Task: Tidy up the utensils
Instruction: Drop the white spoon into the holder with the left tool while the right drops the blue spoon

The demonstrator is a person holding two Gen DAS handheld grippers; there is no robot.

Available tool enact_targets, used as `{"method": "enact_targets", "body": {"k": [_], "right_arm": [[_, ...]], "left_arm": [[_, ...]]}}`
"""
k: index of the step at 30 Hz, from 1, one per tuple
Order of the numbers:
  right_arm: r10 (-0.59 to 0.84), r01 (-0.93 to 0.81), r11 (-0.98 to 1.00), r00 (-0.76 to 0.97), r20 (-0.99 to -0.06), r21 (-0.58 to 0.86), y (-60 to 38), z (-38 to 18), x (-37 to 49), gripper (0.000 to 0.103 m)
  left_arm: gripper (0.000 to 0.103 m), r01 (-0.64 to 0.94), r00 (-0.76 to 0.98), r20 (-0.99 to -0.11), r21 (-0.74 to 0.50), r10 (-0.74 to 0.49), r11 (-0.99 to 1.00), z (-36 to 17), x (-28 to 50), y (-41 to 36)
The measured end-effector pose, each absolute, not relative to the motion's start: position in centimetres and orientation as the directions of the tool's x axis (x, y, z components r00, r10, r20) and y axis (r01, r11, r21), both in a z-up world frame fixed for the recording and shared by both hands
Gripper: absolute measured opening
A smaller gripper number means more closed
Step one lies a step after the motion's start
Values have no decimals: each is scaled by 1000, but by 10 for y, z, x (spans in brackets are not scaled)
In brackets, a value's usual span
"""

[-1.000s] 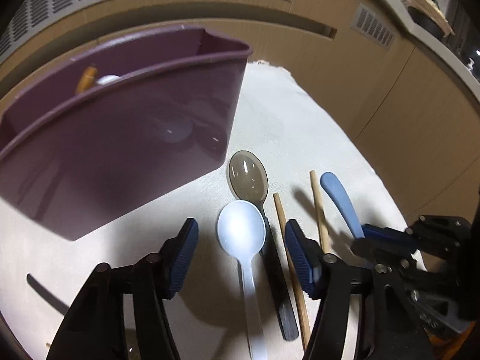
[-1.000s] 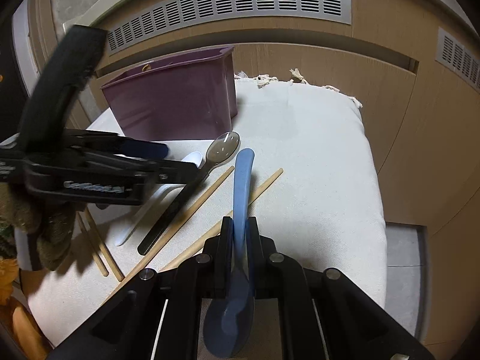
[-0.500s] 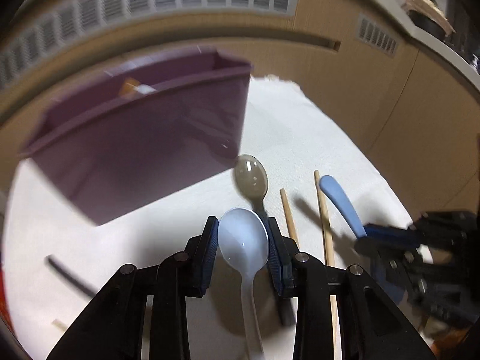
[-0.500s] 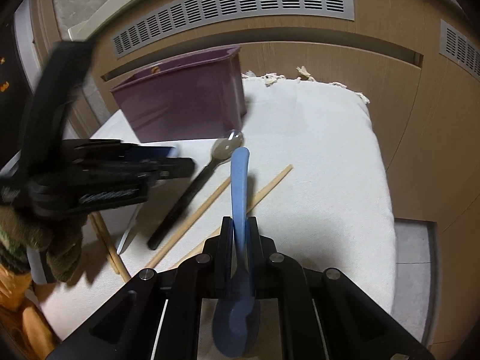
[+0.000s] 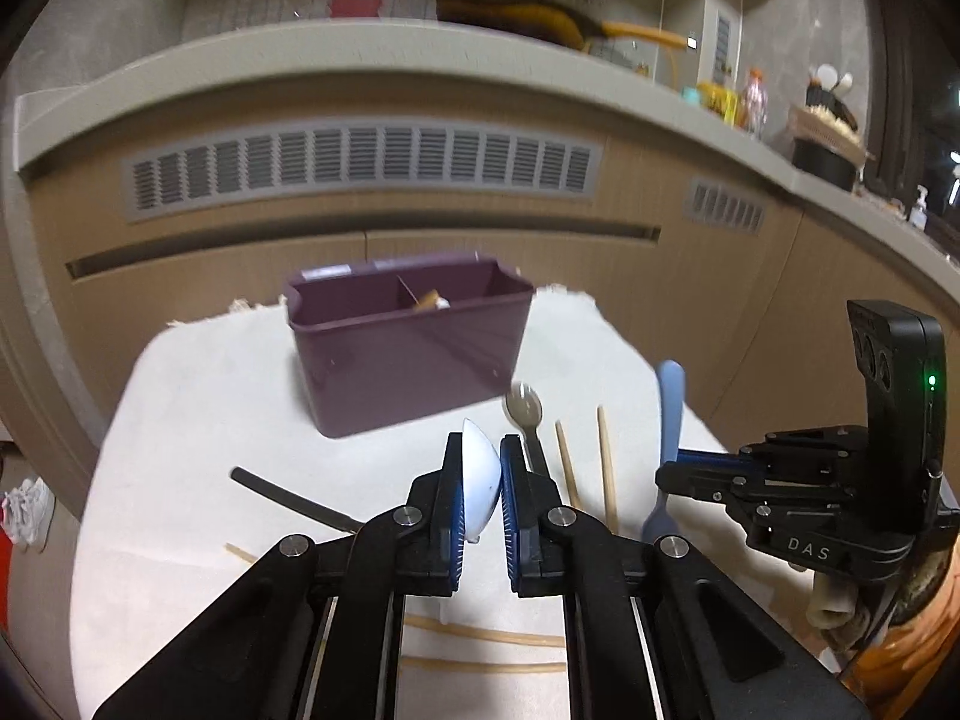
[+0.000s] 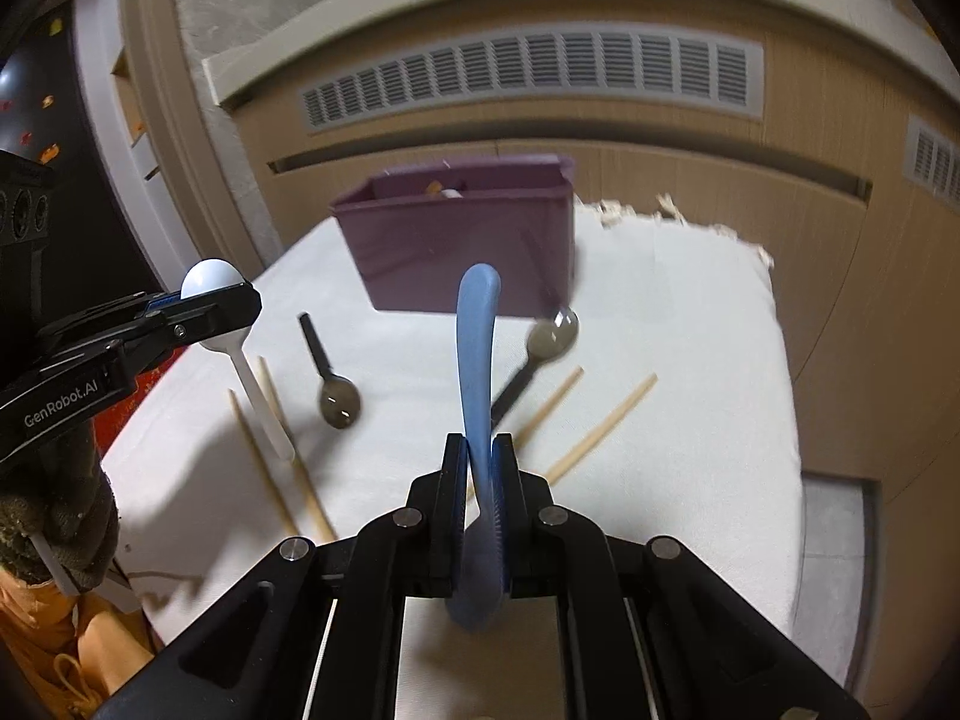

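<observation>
My left gripper [image 5: 482,450] is closing its jaws tight on the bowl of the white plastic spoon [image 5: 480,474], which is lifted off the cloth. In the right wrist view the white spoon [image 6: 210,279] hangs handle-down from the left gripper [image 6: 240,300]. Held above the cloth, my right gripper [image 6: 480,456] is shut on the blue spoon [image 6: 477,330], whose handle points up and forward. It also shows at the right of the left wrist view as the right gripper [image 5: 666,474] with the blue spoon [image 5: 669,402]. The purple divided caddy [image 5: 408,354] stands at the far side of the cloth, with small items in its rear compartment.
On the white cloth [image 6: 678,360] lie two dark translucent spoons [image 6: 339,399] [image 6: 552,339] and several wooden chopsticks [image 6: 600,432] [image 6: 270,462]. Wooden cabinets with vent grilles [image 5: 360,168] rise right behind the cloth. A gloved hand [image 6: 60,516] holds the left gripper.
The left gripper shut on the white spoon's bowl, lifted it off the cloth and drew back from the caddy. The right gripper rose a little with the blue spoon.
</observation>
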State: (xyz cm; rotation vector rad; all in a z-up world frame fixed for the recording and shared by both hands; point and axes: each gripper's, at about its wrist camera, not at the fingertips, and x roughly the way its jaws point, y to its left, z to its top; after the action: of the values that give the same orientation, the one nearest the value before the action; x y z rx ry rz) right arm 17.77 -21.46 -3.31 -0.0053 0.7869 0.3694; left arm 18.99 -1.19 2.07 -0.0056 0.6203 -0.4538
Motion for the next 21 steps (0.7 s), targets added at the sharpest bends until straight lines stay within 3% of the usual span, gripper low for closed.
{"method": "enact_targets", "body": {"k": [11,15,17,21], "right_arm": [[334,-375,925,735,-590,56,-198,35,164,6],[283,-368,930,706,-649,5,-193,17,183,9],[252,-348,937,678,-691,0,-195,-5,196,29],[232,-322,946,599,-767,34,-199,-49,225,30]], "left_arm": [[11,428,796,-405,-148,-450,891,96,173,9],[11,388,804,-420,-165,-420,907,91,174,19],[11,373,795,-443,-183,-415,910,81,177,24],[11,364,775,-475,-206,-418,909,61,180,29]]}}
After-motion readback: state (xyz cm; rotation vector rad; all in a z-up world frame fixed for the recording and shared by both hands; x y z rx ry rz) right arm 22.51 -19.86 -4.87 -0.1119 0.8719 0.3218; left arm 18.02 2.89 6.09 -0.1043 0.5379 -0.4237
